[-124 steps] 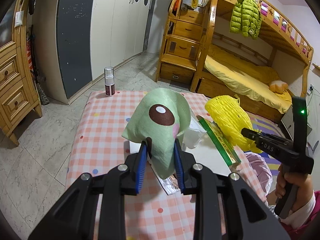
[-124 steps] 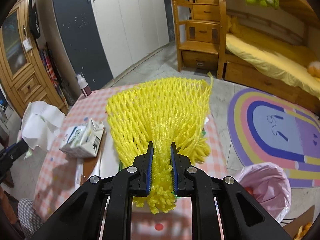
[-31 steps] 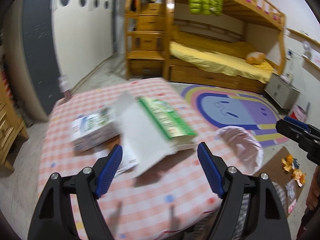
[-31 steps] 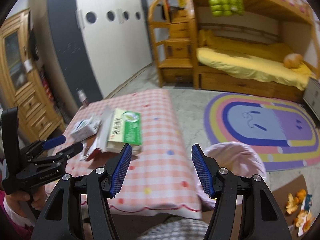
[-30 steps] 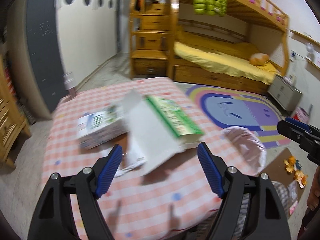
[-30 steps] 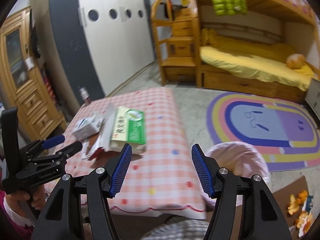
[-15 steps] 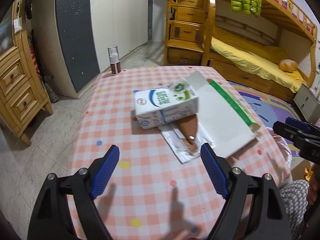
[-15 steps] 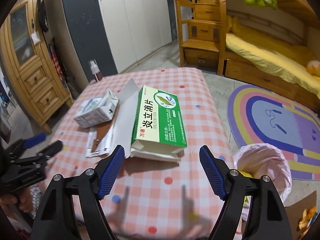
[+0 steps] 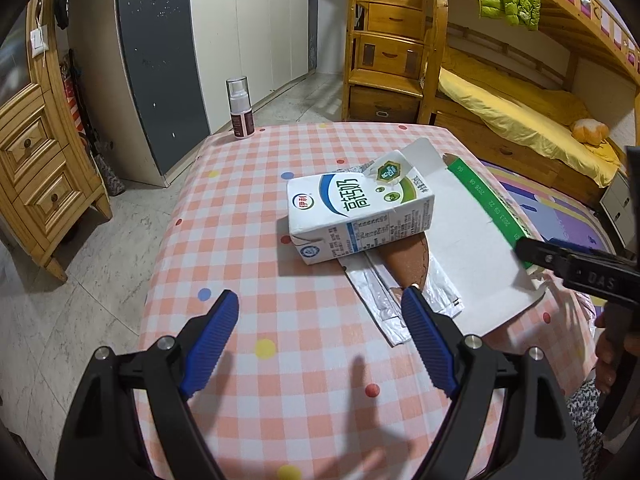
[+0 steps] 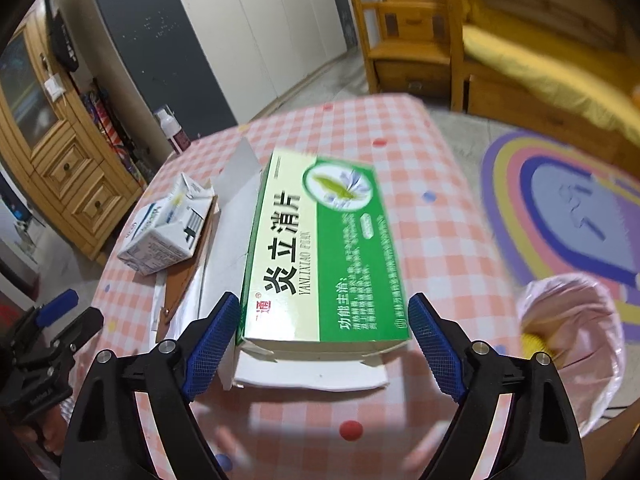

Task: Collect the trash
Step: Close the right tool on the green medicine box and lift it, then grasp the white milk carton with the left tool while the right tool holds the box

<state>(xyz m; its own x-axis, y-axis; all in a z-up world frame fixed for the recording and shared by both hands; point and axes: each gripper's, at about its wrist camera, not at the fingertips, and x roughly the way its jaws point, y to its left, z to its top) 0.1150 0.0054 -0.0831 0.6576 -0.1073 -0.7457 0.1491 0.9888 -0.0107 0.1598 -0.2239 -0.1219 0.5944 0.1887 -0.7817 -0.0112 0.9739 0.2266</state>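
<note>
We are between pickups, both tools empty and lined up on the last litter on the pink-and-white checked tablecloth (image 9: 248, 216). Farthest left, our left gripper (image 9: 320, 312) stands spread wide with nothing between its blue pads, hovering short of the white milk carton lying on its side (image 9: 360, 216). The carton rests partly on a crumpled silver foil wrapper with a brown inner face (image 9: 404, 276). To the right, our right gripper (image 10: 324, 320) is opening, its pads flanking the near end of the flat green-and-white cardboard medicine box (image 10: 324, 256) without pressing it. Farthest right, off the table edge, sits the pink-lined trash bag (image 10: 576, 332). Next, we judge, each tool must advance, close on its item, then carry it rightwards to the bag.
</note>
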